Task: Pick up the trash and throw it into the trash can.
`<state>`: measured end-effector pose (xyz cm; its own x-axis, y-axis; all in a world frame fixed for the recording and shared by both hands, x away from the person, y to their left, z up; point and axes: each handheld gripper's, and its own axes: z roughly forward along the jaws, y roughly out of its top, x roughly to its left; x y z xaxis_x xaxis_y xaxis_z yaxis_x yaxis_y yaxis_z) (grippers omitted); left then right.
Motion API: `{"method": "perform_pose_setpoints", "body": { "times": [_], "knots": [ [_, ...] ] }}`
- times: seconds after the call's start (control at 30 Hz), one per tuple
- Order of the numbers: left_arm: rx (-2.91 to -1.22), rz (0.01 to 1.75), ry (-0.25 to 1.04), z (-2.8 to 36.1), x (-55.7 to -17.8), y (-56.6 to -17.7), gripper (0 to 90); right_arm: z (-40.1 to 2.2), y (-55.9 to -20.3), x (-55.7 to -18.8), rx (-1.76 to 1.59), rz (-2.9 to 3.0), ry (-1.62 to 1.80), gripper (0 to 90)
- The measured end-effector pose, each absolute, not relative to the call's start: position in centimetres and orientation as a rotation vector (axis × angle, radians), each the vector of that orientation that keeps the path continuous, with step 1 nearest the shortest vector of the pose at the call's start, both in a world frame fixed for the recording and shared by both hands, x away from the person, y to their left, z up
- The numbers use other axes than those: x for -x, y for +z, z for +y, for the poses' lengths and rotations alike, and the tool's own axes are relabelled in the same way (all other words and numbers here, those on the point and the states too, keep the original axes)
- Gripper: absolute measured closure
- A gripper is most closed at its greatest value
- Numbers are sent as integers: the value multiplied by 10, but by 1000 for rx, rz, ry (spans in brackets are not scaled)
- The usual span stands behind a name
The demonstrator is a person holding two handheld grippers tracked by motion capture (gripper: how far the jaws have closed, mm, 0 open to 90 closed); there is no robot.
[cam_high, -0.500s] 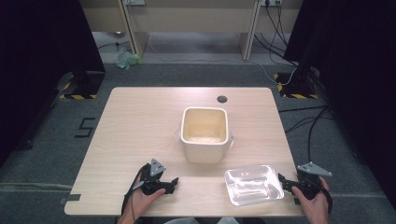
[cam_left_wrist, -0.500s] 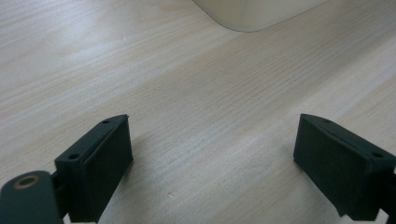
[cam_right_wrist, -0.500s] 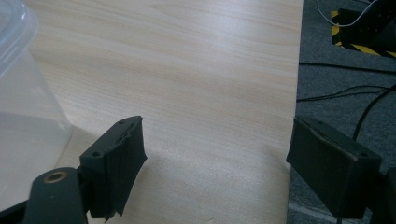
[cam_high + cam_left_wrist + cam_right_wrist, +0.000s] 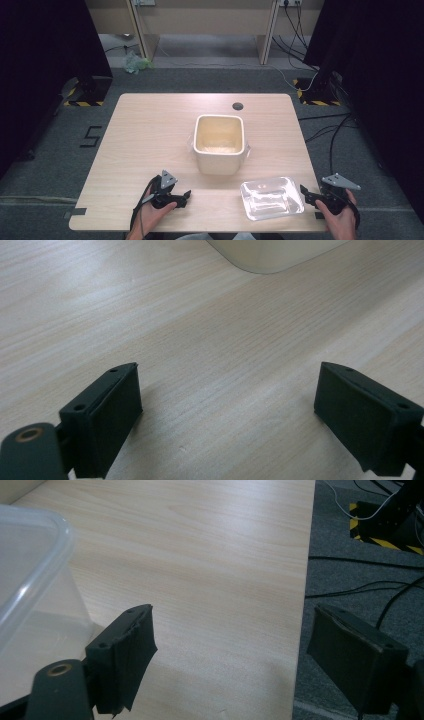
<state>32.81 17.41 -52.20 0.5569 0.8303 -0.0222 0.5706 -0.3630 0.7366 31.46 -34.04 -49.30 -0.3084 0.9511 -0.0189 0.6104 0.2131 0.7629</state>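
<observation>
A cream square pot (image 4: 218, 142) with small side handles stands mid-table, and its inside looks pale and bare. To its front right lies a clear plastic container (image 4: 271, 197). My left gripper (image 4: 186, 196) rests low at the front left, pointing right, jaws open. In the left gripper view (image 4: 227, 385) only bare wood lies between the jaws, with the pot's base (image 4: 270, 255) ahead. My right gripper (image 4: 306, 196) sits at the table's front right corner, just right of the container, open. In the right gripper view (image 4: 230, 630) the container's corner (image 4: 30, 580) is left of the jaws.
The wooden table (image 4: 150, 135) has a dark round grommet (image 4: 238, 106) near its far edge. Its right edge (image 4: 300, 605) runs between my right jaws, and cables (image 4: 360, 587) lie on the grey floor beyond it. Black curtains stand on both sides.
</observation>
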Motion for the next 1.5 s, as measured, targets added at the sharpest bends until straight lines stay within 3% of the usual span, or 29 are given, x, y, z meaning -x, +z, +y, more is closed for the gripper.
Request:
{"method": "perform_pose_setpoints", "body": {
  "times": [0.07, 0.43, 0.7, 1.5],
  "knots": [
    [-2087, 1119, 451, 174, -326, -519, 158, -341, -489, -312, -1431, 1999, 914, 189],
    [-2073, 1026, 390, 146, -312, -513, 151, -333, -449, -290, -1341, 1975, 1003, 186],
    [-2075, 991, 351, 132, -308, -509, 151, -312, -441, -281, -1292, 2045, 1063, 185],
    [-2142, 874, 271, 103, -294, -518, 149, -272, -468, -290, -1330, 2264, 1160, 150]
  ]
}}
